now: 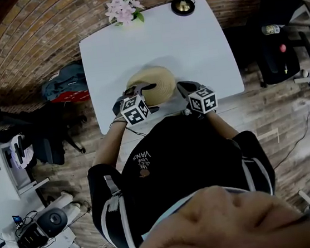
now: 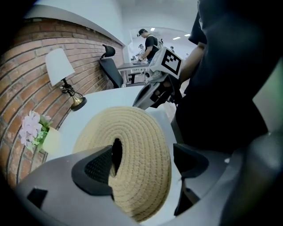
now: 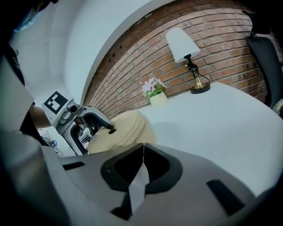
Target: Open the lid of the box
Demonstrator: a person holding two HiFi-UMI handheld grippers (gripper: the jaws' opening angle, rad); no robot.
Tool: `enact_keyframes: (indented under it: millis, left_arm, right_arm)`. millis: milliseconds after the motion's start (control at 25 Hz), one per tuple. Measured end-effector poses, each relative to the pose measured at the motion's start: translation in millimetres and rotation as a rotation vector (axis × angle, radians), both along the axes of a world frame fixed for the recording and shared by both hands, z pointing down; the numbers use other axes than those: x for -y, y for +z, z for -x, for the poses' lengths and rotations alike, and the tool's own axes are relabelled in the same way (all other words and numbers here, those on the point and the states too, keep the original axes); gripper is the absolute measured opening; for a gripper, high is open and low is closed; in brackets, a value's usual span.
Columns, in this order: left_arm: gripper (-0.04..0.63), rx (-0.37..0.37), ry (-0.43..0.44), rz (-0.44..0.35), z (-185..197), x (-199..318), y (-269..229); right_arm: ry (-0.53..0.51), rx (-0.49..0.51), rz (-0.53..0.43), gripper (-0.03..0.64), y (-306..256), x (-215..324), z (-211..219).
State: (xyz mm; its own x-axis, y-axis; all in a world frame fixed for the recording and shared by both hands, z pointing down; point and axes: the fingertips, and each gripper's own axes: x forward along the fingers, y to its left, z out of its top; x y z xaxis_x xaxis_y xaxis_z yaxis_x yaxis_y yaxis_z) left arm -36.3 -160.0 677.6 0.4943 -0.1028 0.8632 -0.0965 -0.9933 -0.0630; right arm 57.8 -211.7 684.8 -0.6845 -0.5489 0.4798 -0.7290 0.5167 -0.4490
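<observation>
Woven rope lid (image 2: pixel 137 145) tops the box (image 3: pixel 132 130) mid-frame on the white surface (image 1: pixel 189 38); it is probably light, slightly soft and grippy. The left gripper (image 2: pixel 143 165) has its fingers spread astride it, not pinching; the rim or centre slot looks the best hold. The right gripper (image 3: pixel 142 165) has its fingers clenched, empty.

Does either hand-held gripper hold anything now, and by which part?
Nothing is held. The left hand-held gripper stands open over the woven lid; the right hand-held gripper is shut and empty.
</observation>
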Motion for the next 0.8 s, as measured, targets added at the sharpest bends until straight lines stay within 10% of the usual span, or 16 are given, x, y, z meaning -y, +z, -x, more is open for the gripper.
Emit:
enact_keyframes:
  millis: [520,800]
  left_arm:
    - [0.42,0.133,-0.006,0.058,-4,-4,26]
    - [0.42,0.139,-0.03,0.051,-6,-1,28]
  right_arm:
    - [-0.292,-0.141,-0.103,0.019,18,-9,14]
    - [-0.461,-0.235,-0.164,0.237,26,-7,13]
